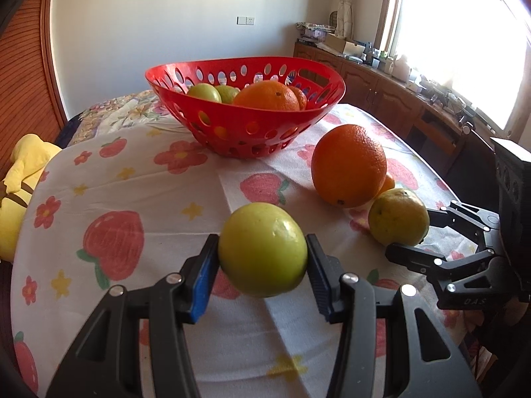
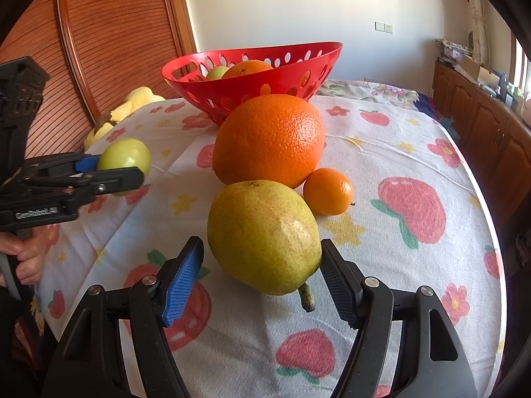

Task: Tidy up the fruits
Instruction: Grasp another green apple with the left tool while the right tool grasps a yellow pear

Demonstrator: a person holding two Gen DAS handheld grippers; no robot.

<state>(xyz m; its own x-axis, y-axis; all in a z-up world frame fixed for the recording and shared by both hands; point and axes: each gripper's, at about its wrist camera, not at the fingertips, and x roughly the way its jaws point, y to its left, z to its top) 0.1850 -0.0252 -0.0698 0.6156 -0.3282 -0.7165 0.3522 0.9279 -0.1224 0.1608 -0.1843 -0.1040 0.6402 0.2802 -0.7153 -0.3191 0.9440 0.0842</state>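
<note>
Your left gripper [image 1: 262, 258] has its fingers clenched on a green apple [image 1: 262, 248], lifted off the surface [image 1: 132, 179] before the red basket [image 1: 245, 132]. Your right gripper [image 2: 262, 275] straddles a pear [image 2: 264, 235], fingers released beside it.

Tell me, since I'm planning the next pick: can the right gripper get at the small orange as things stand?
Probably not directly. The pear sits between the right gripper pads, and the small orange lies beyond it, tucked beside the big orange. Swinging around the pear's right side looks free.
</note>
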